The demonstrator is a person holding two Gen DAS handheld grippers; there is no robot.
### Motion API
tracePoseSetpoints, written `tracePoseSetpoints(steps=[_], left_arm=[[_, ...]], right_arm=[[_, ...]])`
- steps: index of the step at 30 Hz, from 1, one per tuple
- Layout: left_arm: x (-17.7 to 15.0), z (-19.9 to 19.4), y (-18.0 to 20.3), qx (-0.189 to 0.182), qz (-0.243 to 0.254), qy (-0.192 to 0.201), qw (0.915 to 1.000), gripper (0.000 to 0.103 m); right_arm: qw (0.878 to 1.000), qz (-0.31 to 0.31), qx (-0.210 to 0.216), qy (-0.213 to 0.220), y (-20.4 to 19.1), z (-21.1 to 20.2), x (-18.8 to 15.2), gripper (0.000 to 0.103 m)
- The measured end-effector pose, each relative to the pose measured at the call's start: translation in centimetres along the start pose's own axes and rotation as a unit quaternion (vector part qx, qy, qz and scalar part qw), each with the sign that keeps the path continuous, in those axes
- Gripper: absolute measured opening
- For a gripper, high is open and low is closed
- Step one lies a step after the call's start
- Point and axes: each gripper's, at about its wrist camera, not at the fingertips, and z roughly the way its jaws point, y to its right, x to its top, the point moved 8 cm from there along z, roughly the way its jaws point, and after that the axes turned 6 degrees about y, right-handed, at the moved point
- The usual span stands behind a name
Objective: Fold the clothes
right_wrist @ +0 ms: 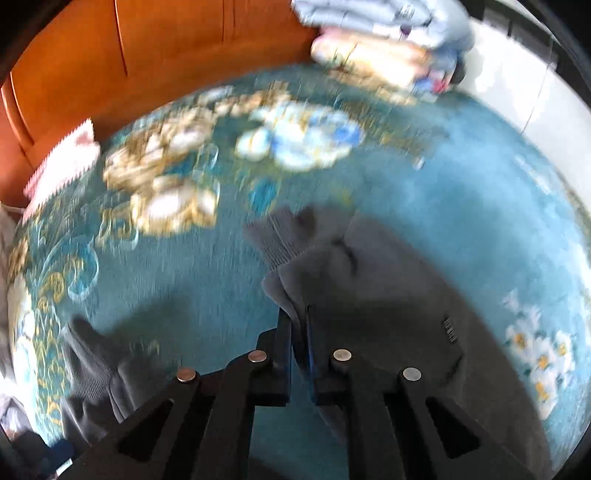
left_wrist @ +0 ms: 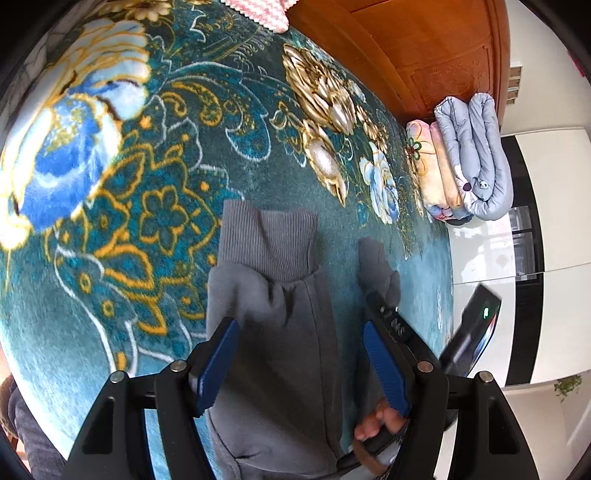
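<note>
Grey sweatpants (left_wrist: 280, 325) with ribbed cuffs lie on a teal floral blanket (left_wrist: 147, 192). In the left wrist view my left gripper (left_wrist: 301, 347) is open, its blue pads on either side of one pant leg just below the cuff (left_wrist: 269, 243). My right gripper (left_wrist: 388, 317) shows at the right there, holding grey fabric. In the blurred right wrist view my right gripper (right_wrist: 298, 321) is shut on a fold of the sweatpants (right_wrist: 369, 280) and lifts it above the blanket (right_wrist: 192, 280). The other leg's cuff (right_wrist: 88, 354) lies at lower left.
A folded stack of quilts (left_wrist: 469, 155) sits at the blanket's far corner, also blurred in the right wrist view (right_wrist: 388, 40). A wooden headboard (left_wrist: 406, 48) runs along the far side. A pink cloth (left_wrist: 258, 11) lies by it. White floor (left_wrist: 546, 221) lies to the right.
</note>
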Motion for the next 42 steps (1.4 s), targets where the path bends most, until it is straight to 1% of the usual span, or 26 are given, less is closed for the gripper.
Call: tracePoseSetpoints(steps=[2,3,5,6,7,9,11,14,15,16,19,20,21,23,27,29,31,33,35,37,38,41,42], left_arm=[[0.5,-0.4,-0.1,-0.003,0.004,0.009,0.9999,0.074],[0.6,-0.4,-0.2,-0.009,0.003,0.006,0.9999,0.074],[0.6,-0.1,-0.3,-0.013,0.009,-0.008,0.9998,0.074],[0.6,0.2,-0.4,-0.012,0.014,-0.018,0.9997,0.074],[0.5,0.4,-0.6,-0.008,0.020,-0.027,0.9994,0.074],[0.7,0.4,-0.7,-0.005,0.038,-0.040,0.9984,0.074],[1.3,0.0,-0.5,-0.008,0.063,-0.048,0.9968,0.074],[2.4,-0.7,-0.1,-0.011,0.107,-0.050,0.9929,0.075],[3.0,-0.9,-0.1,-0.004,0.128,-0.041,0.9909,0.075],[3.2,-1.1,-0.1,-0.003,0.137,-0.040,0.9898,0.075],[3.7,-1.4,-0.2,-0.004,0.158,-0.041,0.9866,0.075],[3.2,-1.3,0.3,-0.026,0.156,-0.054,0.9860,0.075],[2.6,-1.2,0.8,-0.052,0.152,-0.070,0.9845,0.075],[1.3,-1.1,1.9,-0.103,0.144,-0.100,0.9790,0.076],[-1.4,0.6,4.5,-0.123,0.152,-0.144,0.9701,0.076],[-2.5,1.9,5.9,-0.131,0.145,-0.167,0.9665,0.076],[-3.6,4.0,7.5,-0.126,0.145,-0.178,0.9651,0.076],[-4.4,5.9,8.5,-0.115,0.138,-0.180,0.9670,0.076],[-4.8,8.4,8.8,-0.109,0.112,-0.193,0.9686,0.076],[-4.4,10.8,8.8,-0.090,0.083,-0.188,0.9746,0.076],[-4.1,11.8,8.9,-0.085,0.076,-0.182,0.9768,0.076],[-3.7,14.5,9.4,-0.060,0.087,-0.170,0.9798,0.076],[-3.6,15.3,9.5,-0.051,0.089,-0.170,0.9802,0.076]], right_arm=[[0.999,0.025,0.021,0.023,0.4,-2.4,0.3,0.011],[0.998,0.037,0.030,0.039,0.8,-4.2,0.5,0.014],[0.994,0.058,0.045,0.076,1.4,-8.1,0.8,0.022],[0.992,0.063,0.049,0.096,1.9,-10.4,0.5,0.028],[0.990,0.061,0.051,0.117,2.5,-13.0,-0.2,0.031],[0.987,0.055,0.036,0.146,4.2,-17.5,-2.5,0.041],[0.984,0.053,0.016,0.167,6.0,-21.4,-5.1,0.046],[0.977,0.103,-0.003,0.187,9.8,-26.1,-10.2,0.047],[0.973,0.123,-0.006,0.194,11.1,-27.4,-12.0,0.051],[0.970,0.143,-0.013,0.198,12.3,-28.4,-13.6,0.052],[0.964,0.182,-0.035,0.189,14.6,-29.2,-17.7,0.053],[0.962,0.196,-0.039,0.188,14.9,-29.2,-18.8,0.053],[0.958,0.213,-0.036,0.191,15.0,-29.3,-20.1,0.053],[0.949,0.242,-0.016,0.201,14.9,-29.7,-22.1,0.053],[0.930,0.298,0.021,0.215,15.0,-30.8,-26.6,0.053],[0.920,0.320,0.021,0.227,15.9,-31.8,-29.0,0.055],[0.911,0.335,0.004,0.239,17.3,-32.8,-30.8,0.059],[0.900,0.351,-0.011,0.258,19.1,-33.9,-32.2,0.059],[0.885,0.367,-0.019,0.287,20.8,-35.1,-33.4,0.059],[0.872,0.381,-0.027,0.307,22.2,-35.9,-34.4,0.060],[0.867,0.389,-0.034,0.311,23.0,-36.1,-35.0,0.060],[0.853,0.415,-0.052,0.313,25.5,-37.0,-36.7,0.060],[0.845,0.428,-0.054,0.316,26.6,-37.4,-37.2,0.060]])
